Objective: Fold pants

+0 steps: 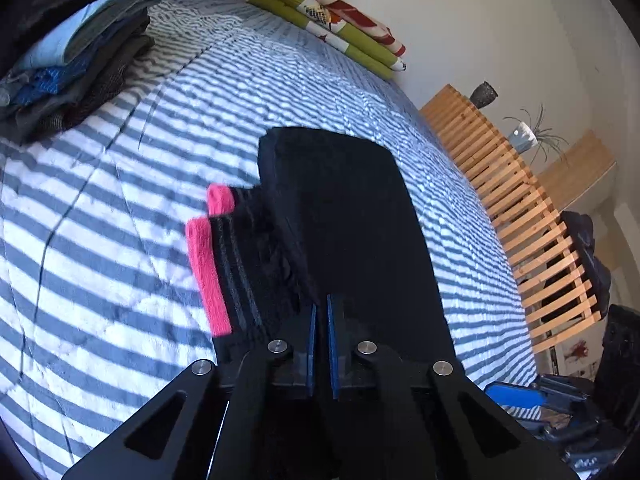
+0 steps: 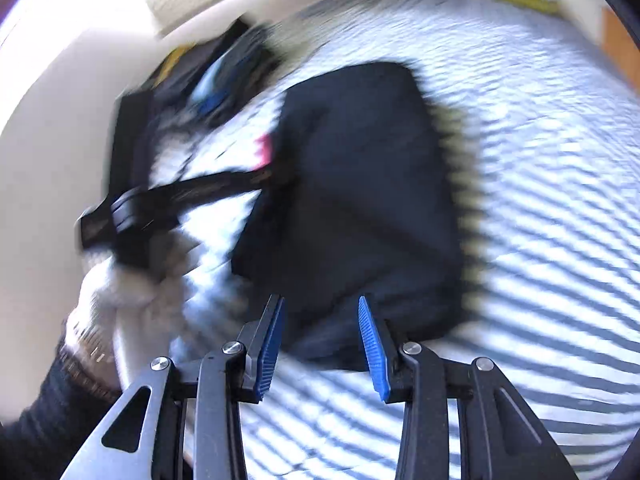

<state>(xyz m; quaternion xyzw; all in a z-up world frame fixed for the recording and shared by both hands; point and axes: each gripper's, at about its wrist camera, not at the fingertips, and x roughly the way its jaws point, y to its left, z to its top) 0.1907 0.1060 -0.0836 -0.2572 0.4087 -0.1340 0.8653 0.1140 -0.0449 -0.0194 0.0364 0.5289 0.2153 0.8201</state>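
Blurred view. My right gripper (image 2: 322,322) hangs with jaws apart over the near edge of the folded black pants (image 2: 360,168), pads clear of the cloth. Pants lie on the striped bedspread (image 2: 540,200). At left, my gloved left hand (image 2: 132,292) holds the other gripper (image 2: 268,174) against the pants' pink-trimmed edge.

The right wrist view is smeared by motion blur: the edges of the black pants (image 2: 360,184) dissolve against the striped bedspread (image 2: 540,208), and the clothes pile (image 2: 216,80) is unreadable. The person's gloved hand (image 2: 132,292) is a pale smear. In the left wrist view, the stack of folded clothes (image 1: 76,64) is cut off at the left edge.
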